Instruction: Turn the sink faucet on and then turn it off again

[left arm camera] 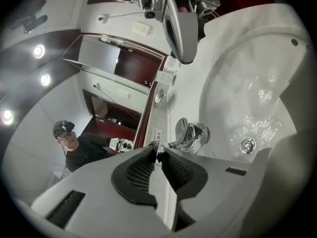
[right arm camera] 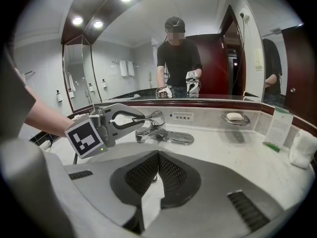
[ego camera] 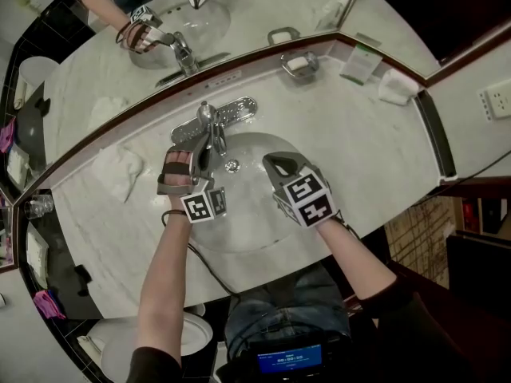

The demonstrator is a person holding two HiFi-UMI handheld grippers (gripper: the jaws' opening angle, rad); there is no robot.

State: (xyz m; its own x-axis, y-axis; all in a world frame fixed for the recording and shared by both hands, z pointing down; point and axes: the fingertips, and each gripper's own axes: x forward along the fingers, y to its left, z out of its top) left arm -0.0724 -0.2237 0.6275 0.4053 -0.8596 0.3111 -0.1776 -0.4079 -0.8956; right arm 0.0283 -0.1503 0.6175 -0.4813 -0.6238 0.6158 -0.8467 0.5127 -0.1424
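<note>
The chrome faucet (ego camera: 209, 122) stands at the back of the white sink basin (ego camera: 255, 230). My left gripper (ego camera: 201, 146) reaches it from the left and is shut on the tip of the faucet lever (right arm camera: 148, 117). In the left gripper view the lever tip (left arm camera: 157, 147) sits pinched between the pads, with the faucet body (left arm camera: 190, 135) just beyond. Water ripples across the basin near the drain (left arm camera: 247, 145). My right gripper (ego camera: 275, 164) hangs over the basin to the right of the faucet, shut with nothing in it (right arm camera: 158, 158).
A soap dish (ego camera: 299, 65), a card (ego camera: 361, 62) and a folded towel (ego camera: 397, 86) sit at the counter's back right. A crumpled cloth (ego camera: 118, 170) lies left of the basin. A mirror runs along the back. A toilet (ego camera: 144, 345) stands below left.
</note>
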